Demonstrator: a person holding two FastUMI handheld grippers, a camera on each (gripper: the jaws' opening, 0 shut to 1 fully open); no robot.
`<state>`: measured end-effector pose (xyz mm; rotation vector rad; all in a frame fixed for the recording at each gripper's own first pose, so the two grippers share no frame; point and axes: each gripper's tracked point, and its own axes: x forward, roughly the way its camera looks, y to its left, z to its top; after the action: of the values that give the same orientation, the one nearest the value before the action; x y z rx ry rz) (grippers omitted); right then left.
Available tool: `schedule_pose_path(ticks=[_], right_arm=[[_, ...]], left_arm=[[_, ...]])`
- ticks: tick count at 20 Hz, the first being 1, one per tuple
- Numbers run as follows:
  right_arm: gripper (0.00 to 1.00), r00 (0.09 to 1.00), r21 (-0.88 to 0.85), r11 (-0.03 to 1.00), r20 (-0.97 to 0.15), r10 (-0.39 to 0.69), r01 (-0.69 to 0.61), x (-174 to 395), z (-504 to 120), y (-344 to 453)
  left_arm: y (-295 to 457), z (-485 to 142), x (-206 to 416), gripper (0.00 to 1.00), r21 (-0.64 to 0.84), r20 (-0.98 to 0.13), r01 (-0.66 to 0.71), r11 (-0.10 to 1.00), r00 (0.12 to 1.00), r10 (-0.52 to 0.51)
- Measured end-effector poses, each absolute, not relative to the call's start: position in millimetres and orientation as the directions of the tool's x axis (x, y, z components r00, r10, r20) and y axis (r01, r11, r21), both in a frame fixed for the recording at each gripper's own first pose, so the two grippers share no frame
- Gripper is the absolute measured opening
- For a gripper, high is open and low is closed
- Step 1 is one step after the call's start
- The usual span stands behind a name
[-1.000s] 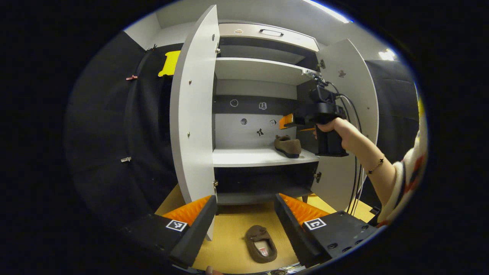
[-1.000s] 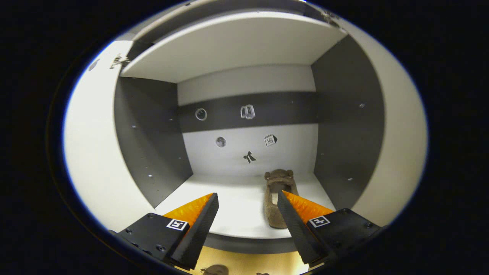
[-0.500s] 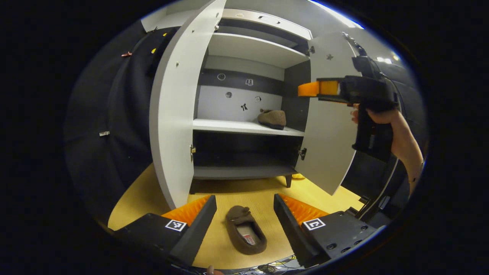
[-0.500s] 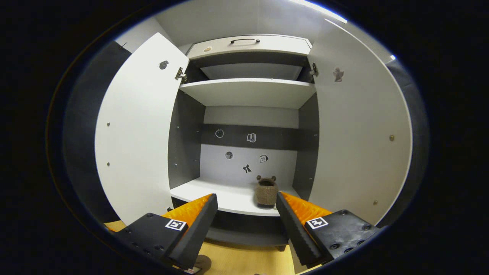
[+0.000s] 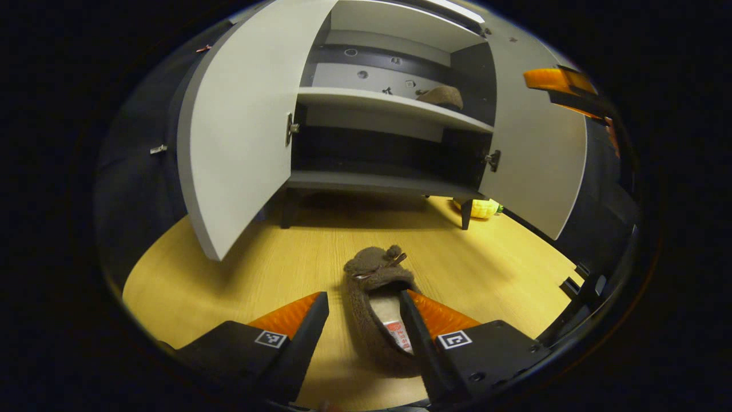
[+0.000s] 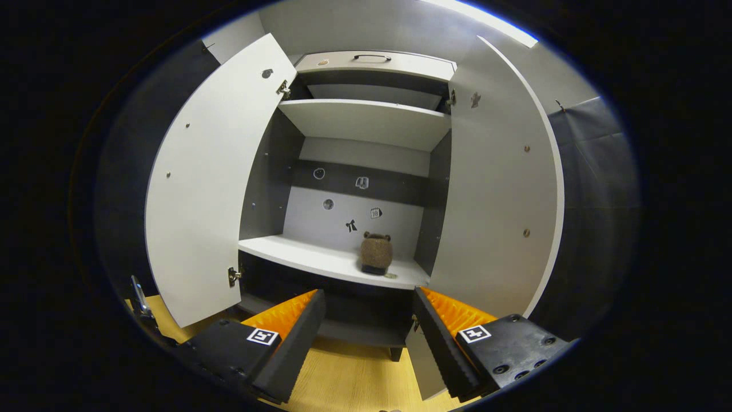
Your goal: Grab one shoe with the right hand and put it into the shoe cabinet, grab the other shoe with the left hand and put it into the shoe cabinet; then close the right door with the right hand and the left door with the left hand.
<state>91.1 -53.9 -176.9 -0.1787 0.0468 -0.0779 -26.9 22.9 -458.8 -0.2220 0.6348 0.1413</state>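
A shoe cabinet (image 6: 372,131) stands with both doors swung wide, the left door (image 5: 240,131) and the right door (image 6: 497,200), leaving its middle shelf (image 6: 320,260) freely reachable. The left tool (image 5: 361,326) is spread wide around the heel of a brown shoe (image 5: 377,303) lying on the yellow wooden floor (image 5: 274,269); contact is unclear. The right tool (image 6: 369,329) is spread apart, holding nothing, facing the other shoe (image 6: 376,253) on the shelf
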Motion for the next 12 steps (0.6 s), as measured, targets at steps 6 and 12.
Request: schedule_pose_path(ticks=[6, 12], right_arm=[[1.00, 0.992, -0.157, 0.986, -0.097, -0.078, 0.062, 91, -209, -68], [0.98, 0.992, -0.140, 0.989, -0.109, -0.068, 0.052, 107, -219, -76]], left_arm=[[32, -492, -3, 0.80, -0.128, -0.620, -0.193, 0.973, 0.781, 0.074], [39, -512, 15, 0.64, -0.120, -0.636, -0.210, 0.970, 0.767, 0.087]])
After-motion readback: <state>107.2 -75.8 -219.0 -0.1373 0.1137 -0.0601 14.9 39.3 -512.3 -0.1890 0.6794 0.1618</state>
